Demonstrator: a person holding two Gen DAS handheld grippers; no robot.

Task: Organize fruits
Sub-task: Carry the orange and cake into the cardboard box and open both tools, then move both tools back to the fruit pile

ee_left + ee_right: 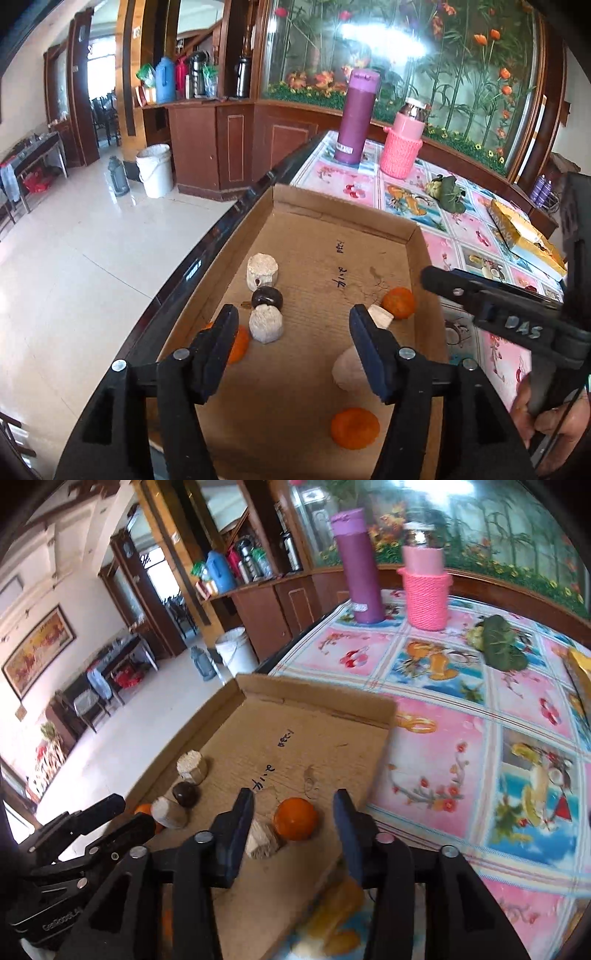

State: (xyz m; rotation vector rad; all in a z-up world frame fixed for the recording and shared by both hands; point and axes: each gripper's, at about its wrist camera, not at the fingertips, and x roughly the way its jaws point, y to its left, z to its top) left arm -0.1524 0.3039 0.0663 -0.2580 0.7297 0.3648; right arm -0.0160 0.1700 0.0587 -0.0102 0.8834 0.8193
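Left wrist view: fruits already in cardboard tray [413,236] on desk [461,229]; leafy fruit [447,192] at 1 o'clock remains outside. Both grippers' fingers open, empty.

Both black plastic grippers carry dark blue pads [371,354], silver round screws and raised lettering, perhaps "DAS".

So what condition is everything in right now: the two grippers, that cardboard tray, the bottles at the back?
Left gripper: open, nothing between its fingers.
Right gripper: open, over an orange, not pressing it.
Cardboard tray: open-topped, holding oranges, pale chunks and a dark round fruit.
Purple bottle: upright, lid on.
Pink bottle: upright, capped, in a knitted sleeve.
Yellow box: lying flat on the table.
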